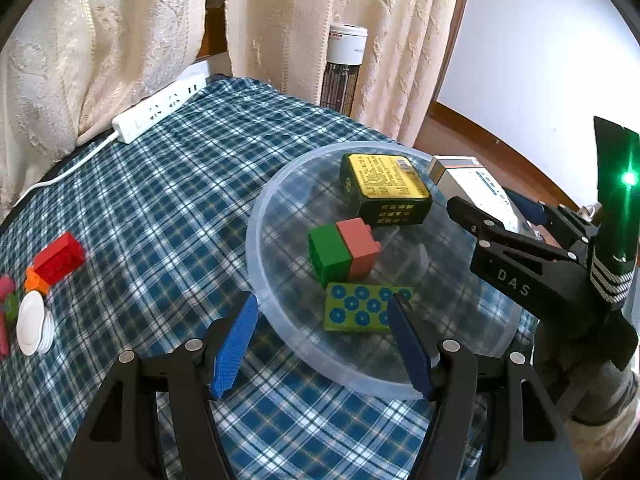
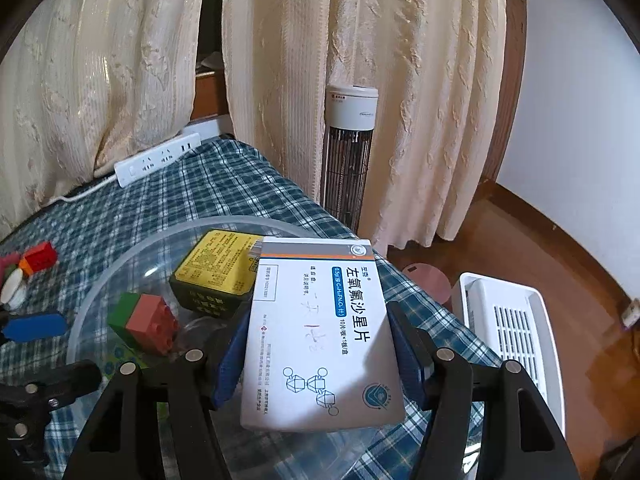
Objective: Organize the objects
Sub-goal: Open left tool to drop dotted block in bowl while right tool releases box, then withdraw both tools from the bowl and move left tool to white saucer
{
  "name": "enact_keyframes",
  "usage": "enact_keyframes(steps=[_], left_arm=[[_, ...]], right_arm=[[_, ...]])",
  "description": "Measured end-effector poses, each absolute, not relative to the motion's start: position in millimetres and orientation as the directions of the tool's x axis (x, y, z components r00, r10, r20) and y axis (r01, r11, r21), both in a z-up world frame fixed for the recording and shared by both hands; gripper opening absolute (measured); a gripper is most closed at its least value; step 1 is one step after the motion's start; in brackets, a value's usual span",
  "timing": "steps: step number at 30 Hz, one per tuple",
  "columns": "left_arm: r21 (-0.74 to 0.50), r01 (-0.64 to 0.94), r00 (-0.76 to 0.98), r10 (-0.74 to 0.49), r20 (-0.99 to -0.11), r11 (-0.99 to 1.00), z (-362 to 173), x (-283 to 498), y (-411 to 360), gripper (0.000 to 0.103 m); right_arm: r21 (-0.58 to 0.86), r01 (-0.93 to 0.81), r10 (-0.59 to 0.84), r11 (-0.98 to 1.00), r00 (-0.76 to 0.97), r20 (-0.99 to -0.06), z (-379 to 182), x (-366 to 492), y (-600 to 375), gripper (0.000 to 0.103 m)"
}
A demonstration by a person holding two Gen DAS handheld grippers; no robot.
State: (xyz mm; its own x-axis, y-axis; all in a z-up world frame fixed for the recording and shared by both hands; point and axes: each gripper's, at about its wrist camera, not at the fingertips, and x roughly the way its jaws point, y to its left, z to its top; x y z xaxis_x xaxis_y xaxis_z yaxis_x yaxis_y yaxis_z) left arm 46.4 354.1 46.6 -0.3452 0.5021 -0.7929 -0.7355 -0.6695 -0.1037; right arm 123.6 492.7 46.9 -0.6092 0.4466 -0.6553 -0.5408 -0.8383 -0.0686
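Note:
A clear plastic bowl (image 1: 256,240) stands on the plaid tablecloth. Inside it lie a yellow-and-green box (image 1: 384,188), a joined green and pink brick (image 1: 344,252) and a green block with blue dots (image 1: 360,312). My left gripper (image 1: 323,300) is open; its fingers straddle the bowl's near rim, and the dotted block lies loose between the tips. My right gripper (image 2: 319,310) is shut on a white medicine box (image 2: 320,332), held over the bowl's right side. In the left wrist view that box (image 1: 472,184) shows beyond the rim.
At the table's left edge lie a red brick (image 1: 60,258) and stacked white spoons (image 1: 34,328). A white power strip (image 1: 160,106) lies by the curtains at the back. A tower heater (image 2: 350,152) and a white basket (image 2: 512,332) stand on the floor to the right.

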Motion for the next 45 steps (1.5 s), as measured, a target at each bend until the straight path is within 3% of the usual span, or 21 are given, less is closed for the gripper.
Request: enact_keyframes(steps=[9, 19, 23, 33, 45], left_arm=[[-0.103, -0.704, -0.372, 0.488, -0.79, -0.703, 47, 41, 334, 0.069], [-0.126, -0.656, -0.388, 0.475, -0.79, -0.744, 46, 32, 308, 0.069], [-0.135, -0.642, -0.391, 0.473, -0.79, -0.755, 46, 29, 300, 0.069], [-0.133, -0.601, -0.42, 0.454, -0.786, -0.788, 47, 27, 279, 0.069], [-0.135, -0.537, -0.457, 0.422, -0.783, -0.832, 48, 18, 243, 0.069]], right_arm=[[-0.164, -0.497, 0.466, -0.852, -0.577, -0.671, 45, 105, 482, 0.068], [-0.14, -0.47, 0.427, -0.872, -0.586, -0.689, 42, 98, 479, 0.068], [-0.148, -0.492, 0.45, -0.858, -0.582, -0.677, 44, 101, 477, 0.073], [-0.07, -0.532, 0.45, -0.844, -0.63, -0.633, 62, 115, 470, 0.08], [0.03, -0.415, 0.313, -0.909, -0.73, -0.608, 75, 109, 428, 0.082]])
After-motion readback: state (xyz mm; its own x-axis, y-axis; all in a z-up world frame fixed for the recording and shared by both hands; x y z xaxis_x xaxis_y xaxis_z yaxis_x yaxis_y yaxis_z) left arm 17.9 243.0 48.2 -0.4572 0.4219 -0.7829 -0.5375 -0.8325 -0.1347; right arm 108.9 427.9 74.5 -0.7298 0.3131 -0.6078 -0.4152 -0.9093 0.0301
